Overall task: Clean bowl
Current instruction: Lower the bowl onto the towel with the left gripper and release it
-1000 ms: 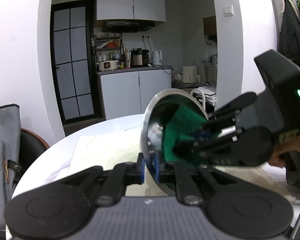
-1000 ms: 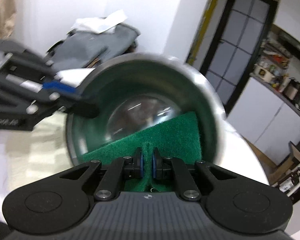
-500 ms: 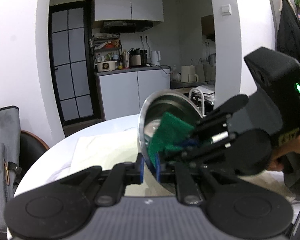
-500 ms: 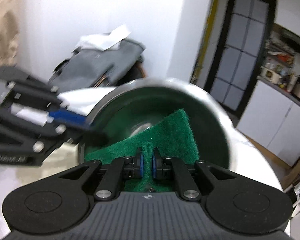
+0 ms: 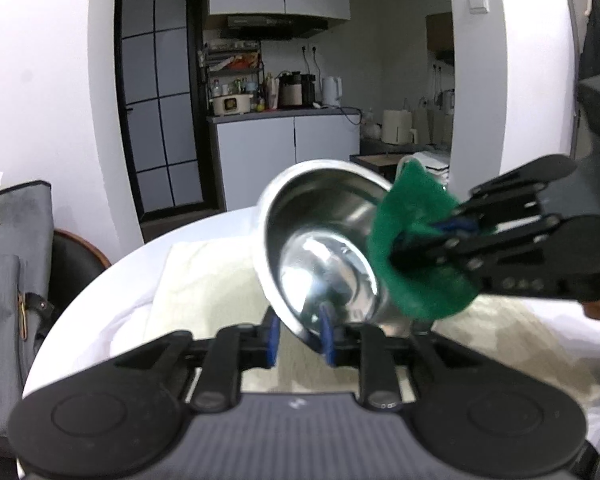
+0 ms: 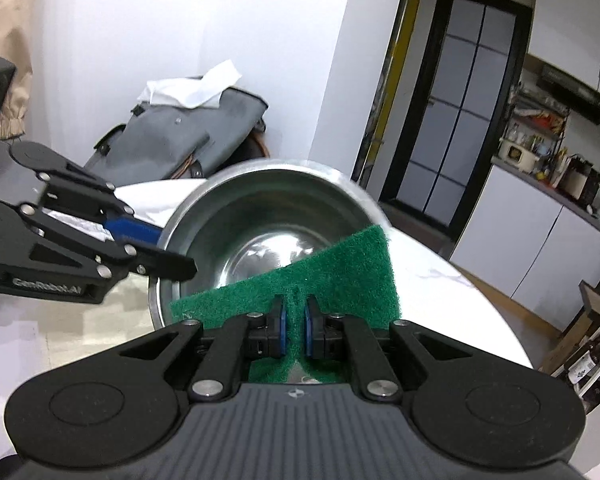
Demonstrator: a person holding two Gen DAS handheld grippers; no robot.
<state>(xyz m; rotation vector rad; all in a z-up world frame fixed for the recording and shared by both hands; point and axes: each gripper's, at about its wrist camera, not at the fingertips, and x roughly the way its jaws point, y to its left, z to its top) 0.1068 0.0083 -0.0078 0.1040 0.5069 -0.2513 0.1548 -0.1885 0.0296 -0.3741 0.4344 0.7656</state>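
A shiny steel bowl (image 5: 320, 248) is held tilted above the table, its mouth turned toward my right gripper. My left gripper (image 5: 300, 338) is shut on the bowl's lower rim. In the right wrist view the left gripper (image 6: 164, 246) clamps the rim of the bowl (image 6: 268, 216) from the left. A green scouring pad (image 6: 300, 280) is pinched in my right gripper (image 6: 294, 326), which is shut on it. In the left wrist view the scouring pad (image 5: 416, 248) sits at the bowl's right rim, outside the hollow, with the right gripper (image 5: 412, 240) coming in from the right.
Under the bowl lies a round white table (image 5: 112, 280) with a pale cloth (image 5: 204, 280) on it. A grey bag (image 6: 180, 140) rests on a chair by the wall. Kitchen cabinets (image 5: 284, 152) and a dark glass door (image 5: 156, 96) stand behind.
The scouring pad has been drawn out of the bowl's hollow to its right rim, which leaves the shiny inside bare. The bowl stays clamped and has tipped slightly.
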